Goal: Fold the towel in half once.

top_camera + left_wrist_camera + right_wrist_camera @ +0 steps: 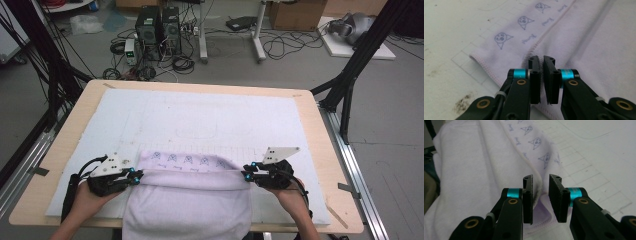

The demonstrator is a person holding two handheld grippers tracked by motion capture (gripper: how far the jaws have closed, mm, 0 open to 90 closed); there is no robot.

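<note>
From the high view we see the lavender towel [187, 200] lying on the tabletop [320, 165], its folded edge running left to right between the left tongs [136, 175] and right tongs [246, 175], one at each end.

Along the left tongs [541, 75], we find the jaws nearly closed on the stitched terry hem.

Along the right tongs [541, 195], the jaws stand partly open, the soft plush edge between them, not clamped.

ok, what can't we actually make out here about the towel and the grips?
- Towel near end: high view, cut off by the bottom edge.
- Printed words beside the cat faces: left gripper view, too small to read.
- Right gripper: right gripper view, jaws gapped around the hem; whether they pinch it is unclear.
</note>
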